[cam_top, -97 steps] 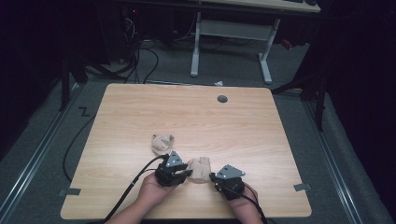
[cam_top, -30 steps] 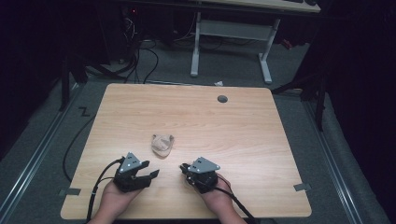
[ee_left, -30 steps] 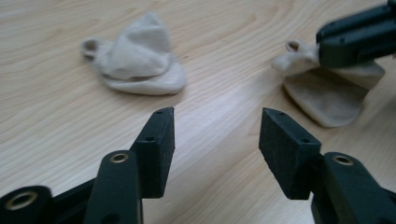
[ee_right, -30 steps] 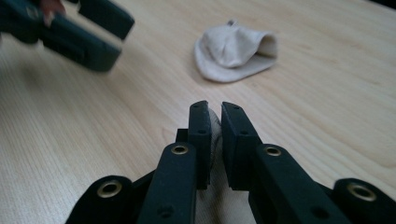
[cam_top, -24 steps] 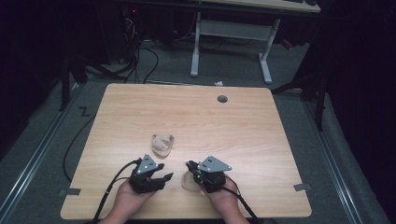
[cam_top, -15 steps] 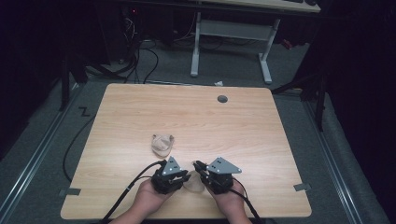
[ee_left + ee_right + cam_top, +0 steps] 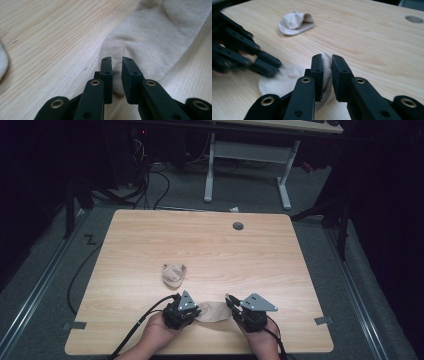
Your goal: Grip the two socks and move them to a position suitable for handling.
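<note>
Beige sock (image 7: pixel 212 311) lies flat at lower centre of the worktop (image 7: pixel 250 255), stretched between both claws: left claw (image 7: pixel 116 72) just closed, clamped on one end; right claw (image 7: pixel 327 72) clamped on the other, easing slightly.

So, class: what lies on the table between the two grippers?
In the high view, a flat beige sock spans from the left gripper to the right gripper.
</note>
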A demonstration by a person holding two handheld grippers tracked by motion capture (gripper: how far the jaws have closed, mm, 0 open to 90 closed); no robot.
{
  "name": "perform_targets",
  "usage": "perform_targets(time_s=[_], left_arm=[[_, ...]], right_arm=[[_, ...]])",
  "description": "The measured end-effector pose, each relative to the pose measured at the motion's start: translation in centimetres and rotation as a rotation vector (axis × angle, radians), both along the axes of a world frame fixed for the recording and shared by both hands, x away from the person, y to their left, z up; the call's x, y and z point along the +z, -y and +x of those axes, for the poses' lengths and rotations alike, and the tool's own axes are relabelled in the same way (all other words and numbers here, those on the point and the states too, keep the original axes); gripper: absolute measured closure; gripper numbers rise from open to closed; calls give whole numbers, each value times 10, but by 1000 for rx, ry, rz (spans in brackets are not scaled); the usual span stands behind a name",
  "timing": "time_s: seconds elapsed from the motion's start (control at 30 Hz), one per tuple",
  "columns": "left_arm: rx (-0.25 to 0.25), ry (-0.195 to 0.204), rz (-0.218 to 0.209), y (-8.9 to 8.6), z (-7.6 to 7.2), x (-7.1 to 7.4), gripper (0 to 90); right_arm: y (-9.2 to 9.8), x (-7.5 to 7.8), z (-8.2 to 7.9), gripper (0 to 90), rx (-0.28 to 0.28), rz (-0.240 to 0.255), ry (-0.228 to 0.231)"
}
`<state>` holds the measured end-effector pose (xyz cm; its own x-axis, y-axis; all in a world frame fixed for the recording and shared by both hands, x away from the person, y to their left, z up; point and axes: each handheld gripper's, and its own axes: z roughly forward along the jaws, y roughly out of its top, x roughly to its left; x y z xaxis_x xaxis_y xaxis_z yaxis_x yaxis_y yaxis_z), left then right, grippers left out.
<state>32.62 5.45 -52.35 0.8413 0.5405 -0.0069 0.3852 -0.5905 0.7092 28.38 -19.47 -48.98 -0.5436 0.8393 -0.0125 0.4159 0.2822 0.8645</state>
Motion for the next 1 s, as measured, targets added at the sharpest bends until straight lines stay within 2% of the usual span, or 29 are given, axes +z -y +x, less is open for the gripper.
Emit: perform_targets(time_s=[0.23,0.33,0.37,0.43,0.47,0.5,0.53,0.6,0.73,0.8,0.93,1.0], left_arm=[[27,-5,4,-13,-2,2,766],[38,23,-49,-16,-4,11,744],[38,23,-49,-16,-4,11,740],[36,26,-61,-14,-2,11,738],[30,17,-31,-10,0,6,754],[30,17,-31,-10,0,6,764],[25,13,5,-9,0,1,770],[19,16,6,-11,-1,0,772],[9,0,10,-19,-7,0,773],[10,-6,14,-25,-11,1,772],[32,-26,20,-41,-19,2,772],[54,-41,17,-50,-23,2,772]], right_arm=[[17,4,-2,759,-51,8,12],[14,1,0,796,-36,-18,-9],[14,1,0,796,-36,-18,-9],[9,-8,5,828,-18,-71,-55],[6,-17,10,837,-6,-114,-106],[6,-17,10,837,-6,-114,-106],[5,-25,14,837,3,-126,-156],[1,-33,16,837,21,-146,-200],[-5,-36,15,839,47,-148,-210],[-15,-36,15,838,88,-144,-206],[-25,-36,16,837,126,-141,-211],[-36,-37,17,836,168,-144,-212]])
